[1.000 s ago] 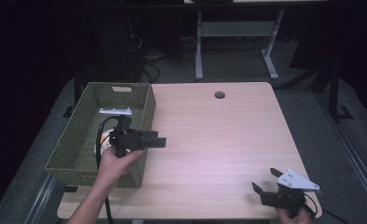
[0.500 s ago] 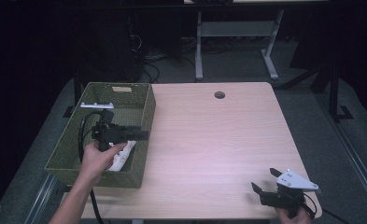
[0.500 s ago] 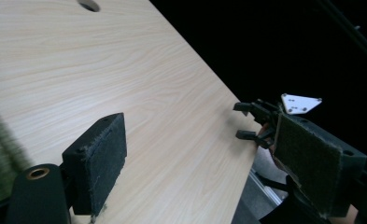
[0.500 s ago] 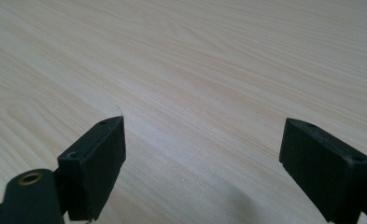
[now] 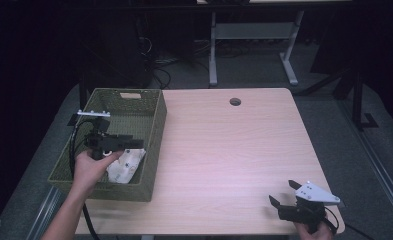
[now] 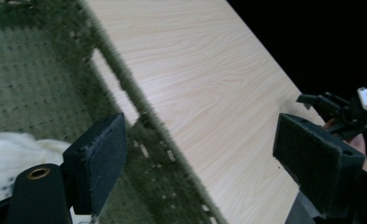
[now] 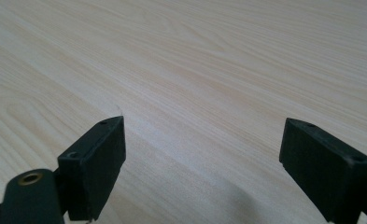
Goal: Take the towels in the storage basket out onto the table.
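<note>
A green woven basket (image 5: pixel 154 107) stands on the left part of the wooden table (image 5: pixel 234 150). A crumpled white cloth (image 5: pixel 126 162) lies in its near right corner. My left gripper (image 5: pixel 138 143) hovers over the basket, just above the cloth, jaws open and pointing right with nothing between them. The left gripper view has its jaws (image 6: pixel 200 135) straddling the basket wall (image 6: pixel 125 79), with the cloth (image 6: pixel 13 154) low on the left. My right gripper (image 5: pixel 283 192) rests open at the table's near right corner; its jaws (image 7: pixel 202 135) stand wide over bare wood.
A round cable hole (image 5: pixel 235 101) sits near the table's far edge. The left gripper's cable (image 5: pixel 74 145) loops over the basket's left side. Metal desk legs (image 5: pixel 213 50) and cables stand on the floor behind. The right gripper (image 6: pixel 340 109) shows far off in the left gripper view.
The left hand has carried its gripper leftward from the basket's right wall to over the basket's middle, and the white cloth now shows beside it. The right gripper has stayed put.
</note>
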A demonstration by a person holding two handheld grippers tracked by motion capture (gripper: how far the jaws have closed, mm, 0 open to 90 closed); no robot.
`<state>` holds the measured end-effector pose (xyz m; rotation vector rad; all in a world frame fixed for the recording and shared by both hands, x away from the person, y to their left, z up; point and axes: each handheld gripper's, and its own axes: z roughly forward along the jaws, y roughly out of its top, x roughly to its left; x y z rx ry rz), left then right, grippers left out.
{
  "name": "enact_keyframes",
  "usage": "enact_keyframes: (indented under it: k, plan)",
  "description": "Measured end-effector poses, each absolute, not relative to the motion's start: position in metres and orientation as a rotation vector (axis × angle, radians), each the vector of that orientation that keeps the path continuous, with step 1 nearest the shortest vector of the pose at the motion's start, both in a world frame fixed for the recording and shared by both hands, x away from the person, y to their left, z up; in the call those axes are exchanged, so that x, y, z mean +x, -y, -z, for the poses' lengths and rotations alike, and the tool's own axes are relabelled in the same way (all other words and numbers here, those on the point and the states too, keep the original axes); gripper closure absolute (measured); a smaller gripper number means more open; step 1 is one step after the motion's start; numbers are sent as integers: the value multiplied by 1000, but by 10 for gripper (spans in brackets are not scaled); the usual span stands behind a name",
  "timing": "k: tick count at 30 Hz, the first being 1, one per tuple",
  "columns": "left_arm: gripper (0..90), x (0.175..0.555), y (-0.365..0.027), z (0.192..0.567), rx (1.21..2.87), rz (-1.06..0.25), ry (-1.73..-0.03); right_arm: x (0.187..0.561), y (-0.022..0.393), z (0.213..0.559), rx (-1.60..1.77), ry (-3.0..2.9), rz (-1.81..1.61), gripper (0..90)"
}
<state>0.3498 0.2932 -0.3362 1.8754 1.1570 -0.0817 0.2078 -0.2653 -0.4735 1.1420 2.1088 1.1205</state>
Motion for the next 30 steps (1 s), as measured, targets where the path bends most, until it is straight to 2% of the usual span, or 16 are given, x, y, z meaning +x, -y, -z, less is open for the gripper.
enact_keyframes:
  k: [9,16,24,30]
  plan:
    - [193,362,-313,346,1949,6,-1268,208,265,474,1141,-2112,-1121,141]
    - [228,373,-316,354,2103,-136,-1348,209,264,475,1145,-2121,-1118,141]
    - [251,383,-315,365,2215,-200,-1424,209,264,474,1147,-2121,-1120,141]
    - [281,391,-316,376,2287,-193,-1516,209,265,474,1138,-2116,-1121,141]
